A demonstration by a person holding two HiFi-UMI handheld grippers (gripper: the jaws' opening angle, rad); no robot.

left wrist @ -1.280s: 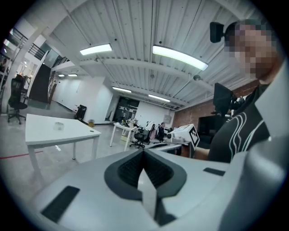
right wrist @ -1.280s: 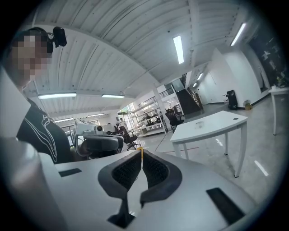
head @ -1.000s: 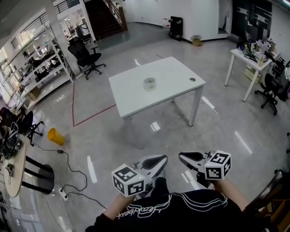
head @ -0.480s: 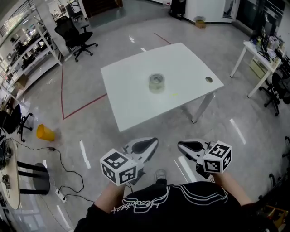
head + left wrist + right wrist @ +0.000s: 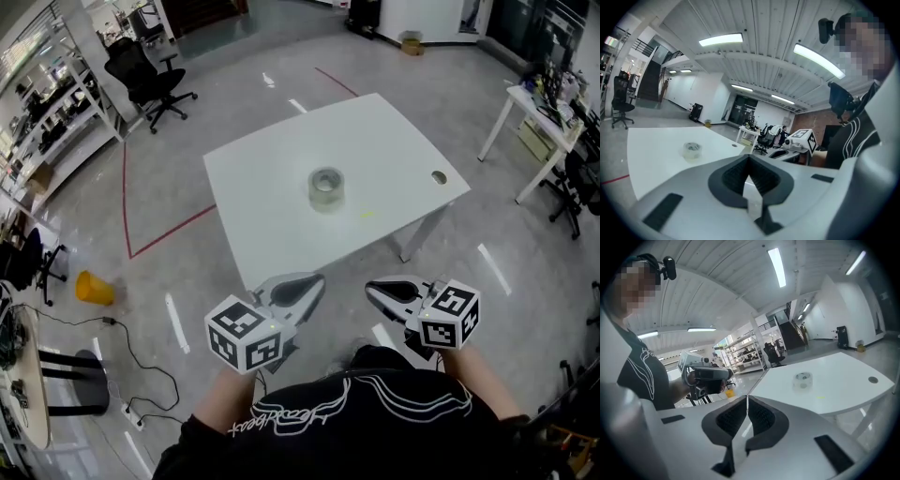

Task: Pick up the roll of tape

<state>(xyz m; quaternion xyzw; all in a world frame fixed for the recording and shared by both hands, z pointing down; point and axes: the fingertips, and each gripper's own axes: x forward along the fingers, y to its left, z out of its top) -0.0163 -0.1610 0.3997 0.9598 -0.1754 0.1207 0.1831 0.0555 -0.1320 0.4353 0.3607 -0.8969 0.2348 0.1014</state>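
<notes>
Tape, 1 roll [image 5: 325, 187], lies flat with its hole facing up near the middle of a white table [image 5: 262, 178]. The roll is a pale, see-through ring, and bare tabletop surrounds it on every side. It is well apart from all 4 edges. The top is smooth, matt and rectangular, set at a slant to the person, with 1 corner pointing toward them. A small round hole [image 5: 439, 177] sits near the right corner.

The left gripper [image 5: 317, 280] and right gripper [image 5: 371, 290] are both over the floor, short of the table's near edge and well apart from the roll. Each is clenched on nothing: in both gripper views the 2 ribbed dark pads meet tip to tip inside a smooth grey shell. A cube with square markers rides on each.

The floor [image 5: 506, 234] is glossy grey tile and lies open along the table's near and right sides. A red line [image 5: 164, 240] runs on it to the left, with a yellow bin [image 5: 92, 288] and loose cables [image 5: 141, 361] beyond. A black office chair [image 5: 142, 71] stands behind the table, and a second white table [image 5: 520, 105] stands at the right.
</notes>
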